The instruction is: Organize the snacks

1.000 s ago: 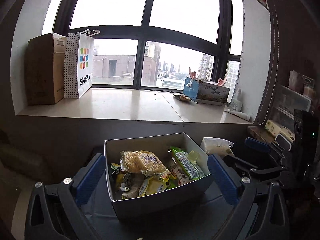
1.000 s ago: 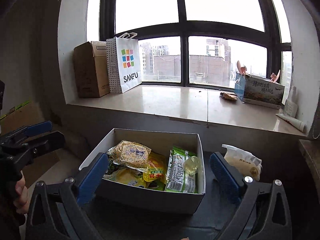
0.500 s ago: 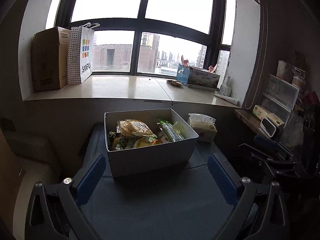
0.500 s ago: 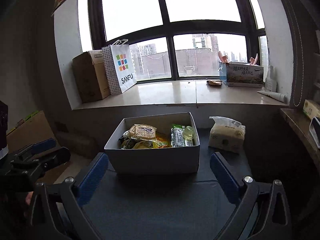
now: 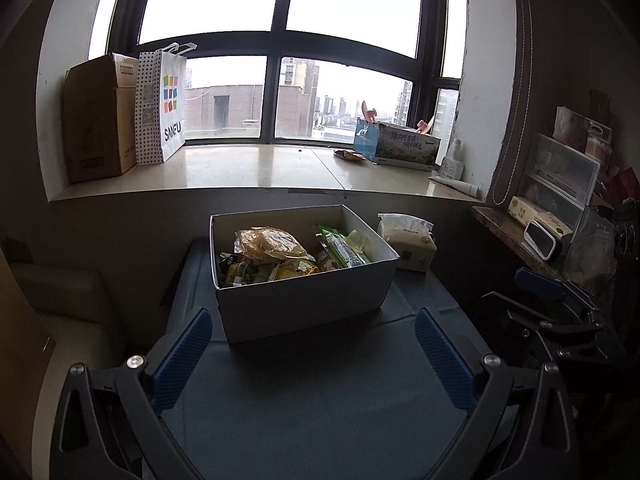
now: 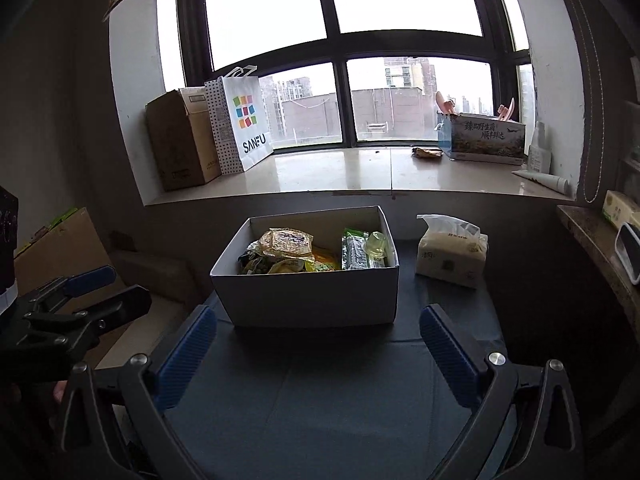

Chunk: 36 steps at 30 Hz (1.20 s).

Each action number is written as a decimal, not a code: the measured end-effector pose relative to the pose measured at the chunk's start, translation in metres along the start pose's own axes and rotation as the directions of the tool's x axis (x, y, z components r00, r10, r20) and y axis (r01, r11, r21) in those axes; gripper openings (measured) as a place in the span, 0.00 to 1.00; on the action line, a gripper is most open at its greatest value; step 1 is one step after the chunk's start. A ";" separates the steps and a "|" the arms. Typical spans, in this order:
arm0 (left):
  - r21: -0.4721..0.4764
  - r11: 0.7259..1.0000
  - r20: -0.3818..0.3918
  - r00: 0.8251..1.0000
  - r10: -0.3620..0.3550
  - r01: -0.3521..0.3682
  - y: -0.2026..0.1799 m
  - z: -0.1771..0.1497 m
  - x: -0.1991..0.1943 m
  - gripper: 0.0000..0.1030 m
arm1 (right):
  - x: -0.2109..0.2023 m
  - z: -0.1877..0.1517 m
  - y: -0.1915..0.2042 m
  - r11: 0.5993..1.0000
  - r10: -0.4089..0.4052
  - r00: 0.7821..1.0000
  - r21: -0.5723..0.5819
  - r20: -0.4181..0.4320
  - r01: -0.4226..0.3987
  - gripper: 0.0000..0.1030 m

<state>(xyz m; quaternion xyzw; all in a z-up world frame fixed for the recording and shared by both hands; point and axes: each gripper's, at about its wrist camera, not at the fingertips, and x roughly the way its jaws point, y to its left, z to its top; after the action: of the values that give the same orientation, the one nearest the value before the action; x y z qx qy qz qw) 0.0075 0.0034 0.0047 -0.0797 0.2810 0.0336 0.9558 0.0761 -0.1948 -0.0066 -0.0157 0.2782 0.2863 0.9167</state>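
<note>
A white cardboard box stands on a dark blue-grey tabletop and holds several snack packets: a yellow crinkled bag on top and a green packet at the right. The box also shows in the right wrist view, with the yellow bag and the green packet. My left gripper is open and empty, well short of the box. My right gripper is open and empty, also short of the box.
A tissue pack sits right of the box. The window sill behind carries a brown carton, a SANFU bag and a blue box. A cluttered shelf stands at the right.
Both grippers have pulled back from the box toward me, so the box looks smaller and more tabletop shows. Both stayed open and empty.
</note>
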 end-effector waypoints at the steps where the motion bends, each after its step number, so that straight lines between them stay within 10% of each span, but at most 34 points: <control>1: 0.000 1.000 -0.001 1.000 -0.001 0.001 0.000 0.000 0.000 1.00 | -0.001 0.000 0.000 1.000 -0.002 1.000 -0.001 0.000 0.002 1.00; 36: 0.020 1.000 -0.009 1.000 -0.002 0.002 -0.004 -0.002 0.002 1.00 | -0.003 -0.003 0.002 1.000 0.002 1.000 -0.022 -0.002 -0.002 1.00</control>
<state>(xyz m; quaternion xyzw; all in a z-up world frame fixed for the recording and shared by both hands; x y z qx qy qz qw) 0.0081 -0.0012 0.0026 -0.0707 0.2854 0.0294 0.9554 0.0719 -0.1948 -0.0071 -0.0259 0.2761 0.2905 0.9158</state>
